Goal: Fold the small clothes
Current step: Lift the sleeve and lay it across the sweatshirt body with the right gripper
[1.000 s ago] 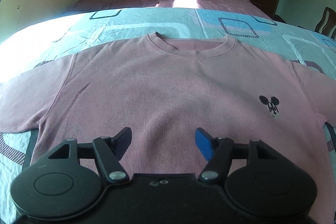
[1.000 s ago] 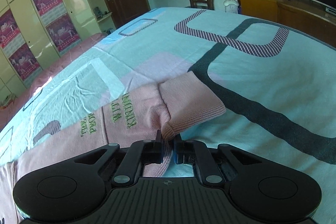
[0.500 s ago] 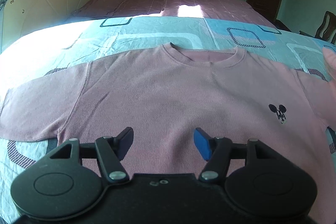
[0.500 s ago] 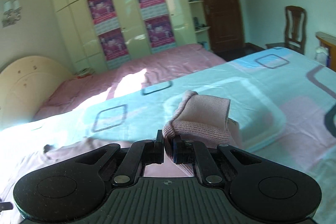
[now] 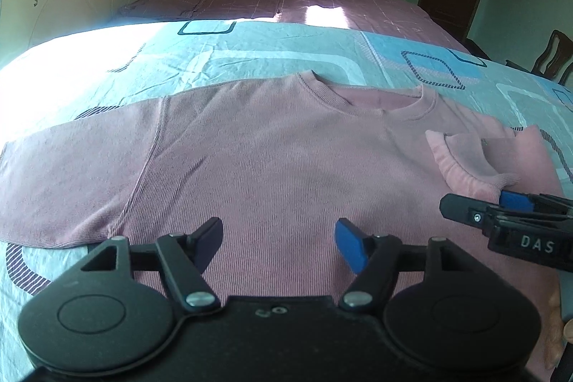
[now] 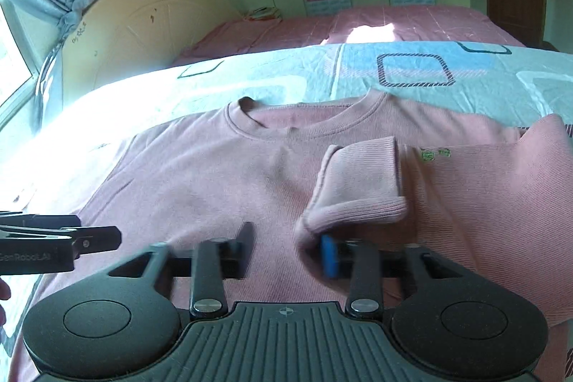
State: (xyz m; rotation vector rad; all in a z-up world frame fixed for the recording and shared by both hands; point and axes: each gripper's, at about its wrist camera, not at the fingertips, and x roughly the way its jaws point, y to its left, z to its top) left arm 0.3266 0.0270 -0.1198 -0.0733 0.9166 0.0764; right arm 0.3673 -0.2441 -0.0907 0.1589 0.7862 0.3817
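Right wrist: folded sleeve cuff (image 6: 358,188) just beyond opened right claw (image 6: 286,255)

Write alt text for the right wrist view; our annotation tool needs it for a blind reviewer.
A pink sweatshirt lies flat on a patterned bedsheet, its sleeve folded across the chest with the cuff just ahead of the open right claw, whose jaws have just been opening and hold nothing. The left claw pokes in at the left edge.
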